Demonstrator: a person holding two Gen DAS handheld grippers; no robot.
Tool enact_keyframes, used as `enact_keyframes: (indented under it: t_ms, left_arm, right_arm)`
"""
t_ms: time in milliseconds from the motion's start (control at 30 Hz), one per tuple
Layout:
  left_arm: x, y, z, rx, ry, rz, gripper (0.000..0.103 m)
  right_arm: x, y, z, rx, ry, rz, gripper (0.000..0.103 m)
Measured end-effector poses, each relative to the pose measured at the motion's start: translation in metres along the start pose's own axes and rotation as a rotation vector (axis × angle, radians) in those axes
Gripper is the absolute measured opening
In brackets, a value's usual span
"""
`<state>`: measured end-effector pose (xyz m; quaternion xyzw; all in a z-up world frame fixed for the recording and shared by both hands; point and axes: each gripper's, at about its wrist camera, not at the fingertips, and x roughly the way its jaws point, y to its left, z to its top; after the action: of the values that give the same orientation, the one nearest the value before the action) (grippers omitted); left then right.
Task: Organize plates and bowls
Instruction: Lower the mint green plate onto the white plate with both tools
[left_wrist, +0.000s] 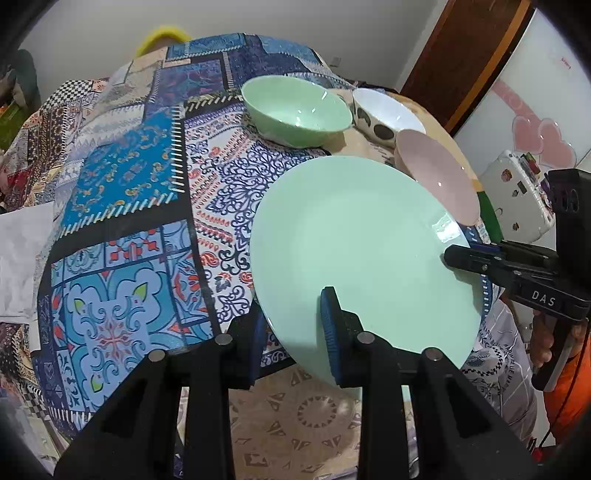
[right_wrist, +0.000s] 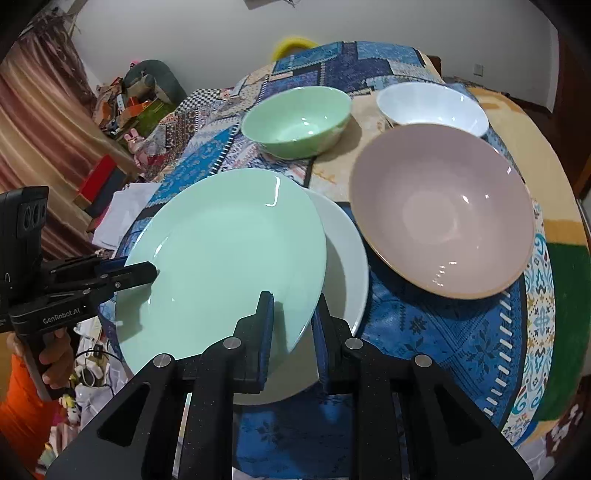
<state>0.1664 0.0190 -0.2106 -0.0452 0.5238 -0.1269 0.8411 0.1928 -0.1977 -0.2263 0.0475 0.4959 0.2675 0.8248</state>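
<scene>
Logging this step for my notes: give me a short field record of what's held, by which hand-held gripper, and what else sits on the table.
held item: green plate, tilted
grip: left hand-held gripper and right hand-held gripper, each shut on its rim
beneath: white plate
nearby: pink bowl, green bowl, white bowl
surface: patterned tablecloth
</scene>
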Motion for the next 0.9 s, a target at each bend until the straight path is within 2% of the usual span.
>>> enact_keyframes:
  t_ms: [333,500,600,900]
  left_arm:
    - [0.021,0.001,0.005,0.001,0.044,0.007,0.029]
    - [0.029,-0.007,0.003,0.07,0.048,0.104,0.029]
    - [0.031,-0.009,0.001,0.106,0.041,0.125,0.028]
    - [0.032,-0.005,0.002,0.087,0.033,0.118,0.028]
  right_arm:
    - [0.007,-0.008,-0.002,0.011,0.025,-0.005,0.019]
    - [0.008,-0.008,-0.004,0.011,0.028,0.002,0.018]
    - [0.011,-0.009,-0.003,0.011,0.034,0.0,0.018]
    - [0.011,-0.01,-0.002,0.018,0.036,-0.006,0.018]
